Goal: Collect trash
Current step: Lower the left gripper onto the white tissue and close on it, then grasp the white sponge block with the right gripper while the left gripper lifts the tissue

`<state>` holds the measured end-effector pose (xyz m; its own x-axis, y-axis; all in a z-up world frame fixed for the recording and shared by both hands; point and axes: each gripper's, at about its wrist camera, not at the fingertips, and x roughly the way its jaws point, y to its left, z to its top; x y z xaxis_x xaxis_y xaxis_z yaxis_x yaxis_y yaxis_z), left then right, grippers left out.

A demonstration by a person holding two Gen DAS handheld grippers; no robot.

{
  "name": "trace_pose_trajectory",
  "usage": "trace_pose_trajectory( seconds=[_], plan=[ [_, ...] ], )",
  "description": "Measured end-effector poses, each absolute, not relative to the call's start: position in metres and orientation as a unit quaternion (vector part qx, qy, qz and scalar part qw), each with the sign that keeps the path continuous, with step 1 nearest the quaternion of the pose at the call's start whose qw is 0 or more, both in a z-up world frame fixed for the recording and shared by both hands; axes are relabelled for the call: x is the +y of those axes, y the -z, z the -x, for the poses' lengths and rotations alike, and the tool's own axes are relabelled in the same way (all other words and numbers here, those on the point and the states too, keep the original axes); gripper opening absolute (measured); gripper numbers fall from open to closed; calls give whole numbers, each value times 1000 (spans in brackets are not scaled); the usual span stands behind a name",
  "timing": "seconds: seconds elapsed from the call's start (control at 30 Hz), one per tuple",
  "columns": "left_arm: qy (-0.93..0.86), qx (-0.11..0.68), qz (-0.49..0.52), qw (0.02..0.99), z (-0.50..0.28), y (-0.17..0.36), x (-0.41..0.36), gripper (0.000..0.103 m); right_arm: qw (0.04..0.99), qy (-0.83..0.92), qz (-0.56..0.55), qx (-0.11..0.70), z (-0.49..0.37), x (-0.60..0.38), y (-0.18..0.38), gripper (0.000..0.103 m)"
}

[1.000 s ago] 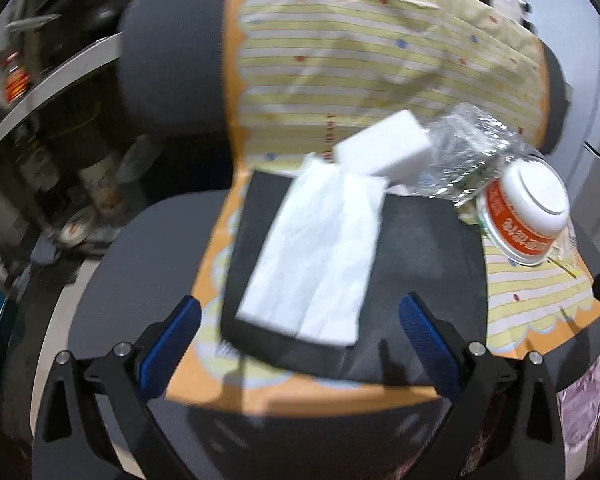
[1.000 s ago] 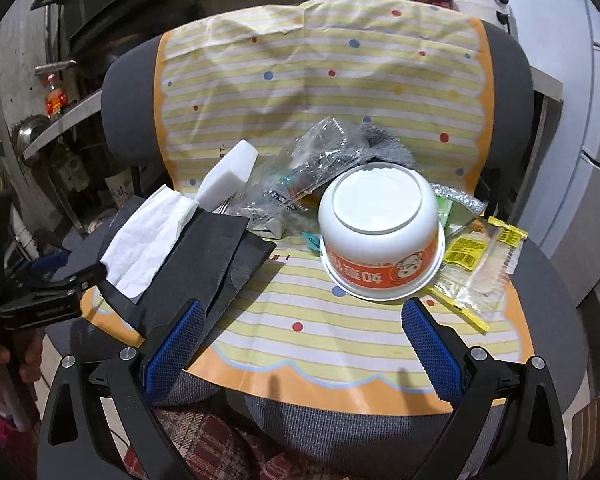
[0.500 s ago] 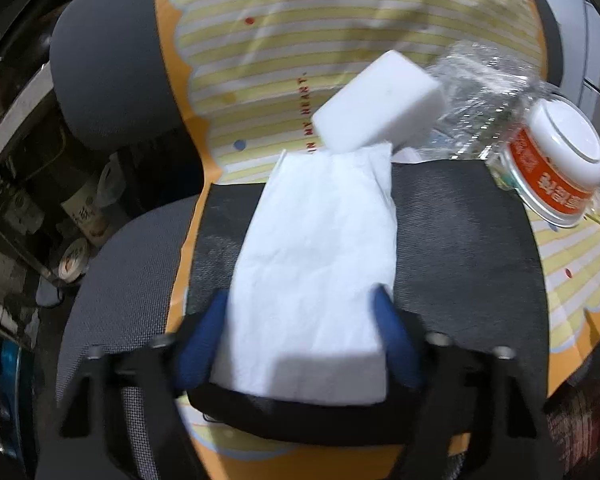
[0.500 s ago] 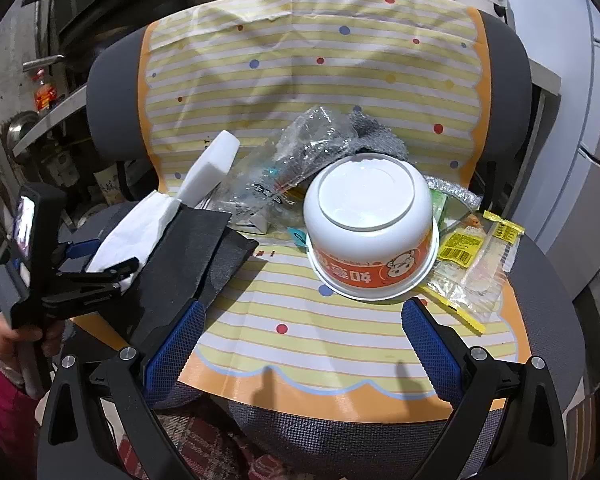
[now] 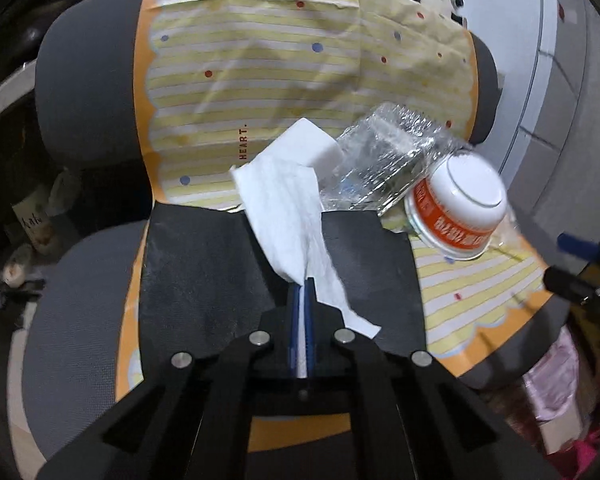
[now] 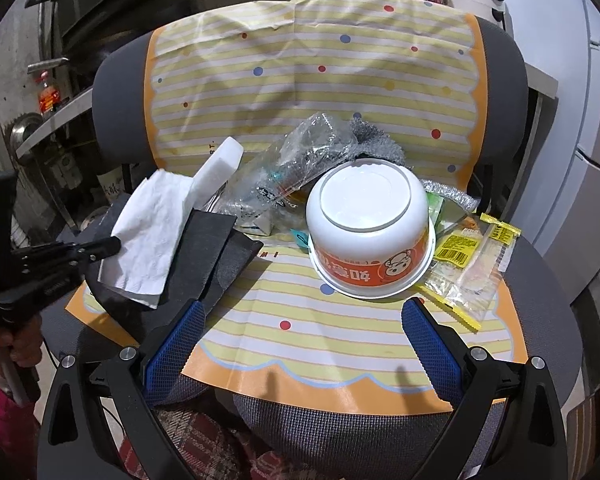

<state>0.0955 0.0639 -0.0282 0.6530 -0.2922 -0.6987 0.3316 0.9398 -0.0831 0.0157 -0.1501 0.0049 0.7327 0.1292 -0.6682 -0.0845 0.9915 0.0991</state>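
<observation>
My left gripper [image 5: 303, 285] is shut on a white paper tissue [image 5: 288, 216] and lifts its near end off a black cloth [image 5: 204, 264] on the chair seat. The right wrist view shows the same tissue [image 6: 152, 220] pinched by the left gripper [image 6: 114, 245]. My right gripper [image 6: 300, 320] is open and empty, in front of an upturned white and orange noodle bowl [image 6: 370, 232]. A white foam block [image 6: 220, 164], crumpled clear plastic [image 6: 296, 160] and yellow sachets [image 6: 468, 256] lie around the bowl.
Everything lies on a yellow striped plastic sheet [image 6: 300, 80] draped over a grey office chair [image 6: 500, 80]. A grey scouring cloth [image 6: 376, 140] sits behind the bowl. Shelves with bottles [image 6: 48, 96] stand at left, a white cabinet [image 6: 580, 120] at right.
My left gripper has closed on the tissue's near end and lifted it, bunching the tissue. My right gripper has moved slightly closer to the bowl and stayed open.
</observation>
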Motion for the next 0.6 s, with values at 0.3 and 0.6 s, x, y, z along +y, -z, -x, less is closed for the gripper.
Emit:
trace_pose_trajectory(
  seconds=[0.3,0.6],
  plan=[
    [153,443,-8,883,-106,67,52,56,930,-58,-37,362,-9,-157,-1,97],
    [121,451,-54,883,-106,81,33,20,930,-62,-45,359,-11,-163,2,97]
  ],
)
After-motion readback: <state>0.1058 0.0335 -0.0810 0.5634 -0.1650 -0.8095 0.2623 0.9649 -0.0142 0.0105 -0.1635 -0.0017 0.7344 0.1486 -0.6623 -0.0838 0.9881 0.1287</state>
